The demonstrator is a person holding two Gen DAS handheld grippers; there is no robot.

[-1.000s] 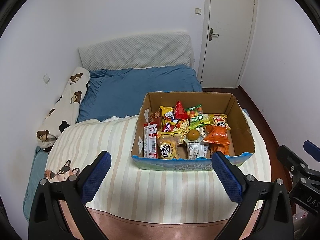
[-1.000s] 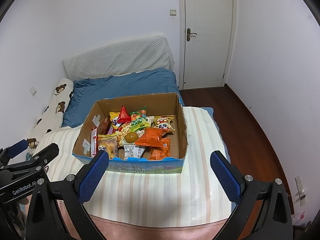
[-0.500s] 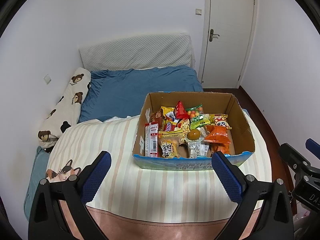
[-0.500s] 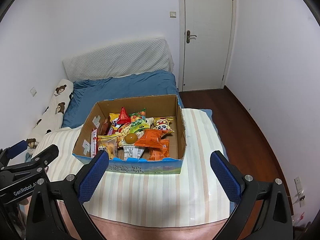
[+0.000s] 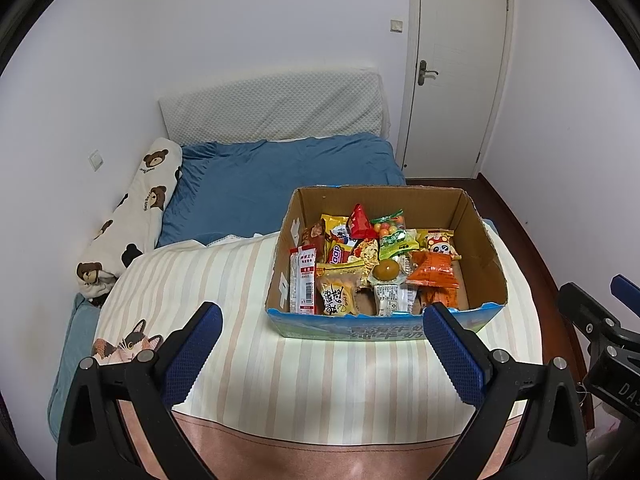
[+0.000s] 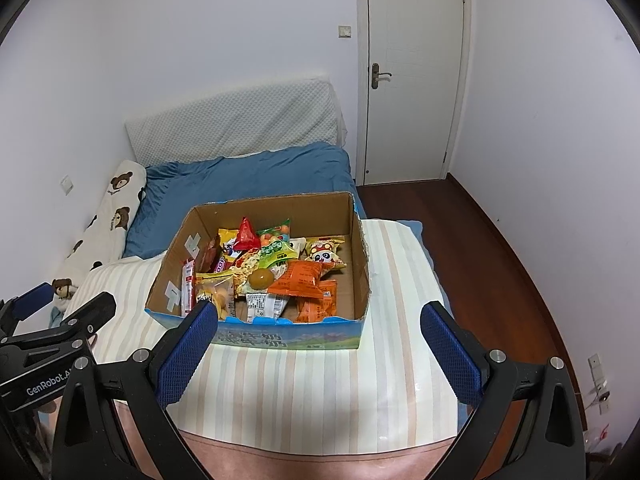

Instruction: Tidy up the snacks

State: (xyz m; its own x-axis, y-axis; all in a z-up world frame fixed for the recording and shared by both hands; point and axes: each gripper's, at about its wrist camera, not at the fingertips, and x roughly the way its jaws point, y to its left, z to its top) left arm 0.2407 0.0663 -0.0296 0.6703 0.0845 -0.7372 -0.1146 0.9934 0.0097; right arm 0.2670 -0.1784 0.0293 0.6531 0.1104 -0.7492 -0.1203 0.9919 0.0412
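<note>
Left gripper (image 5: 320, 350), right gripper (image 6: 318, 348): jaws released, level above striped bed (image 5: 320, 376). Brown corrugated cardboard box (image 5: 482, 240), glossy crinkled snack packets (image 5: 432, 272), at 12 o'clock.

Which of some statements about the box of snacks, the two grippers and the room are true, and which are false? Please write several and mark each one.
1. The open brown cardboard box stands on the striped cream blanket. True.
2. The left gripper is shut on a snack. False: its jaws stand wide apart and hold nothing.
3. The orange crinkled snack packet lies inside the box. True.
4. The white door stands open. False: it is shut.
5. The right gripper is open and empty. True.
6. The red pointed snack packet lies on the blue bedsheet. False: it is in the box, near the far wall.
</note>
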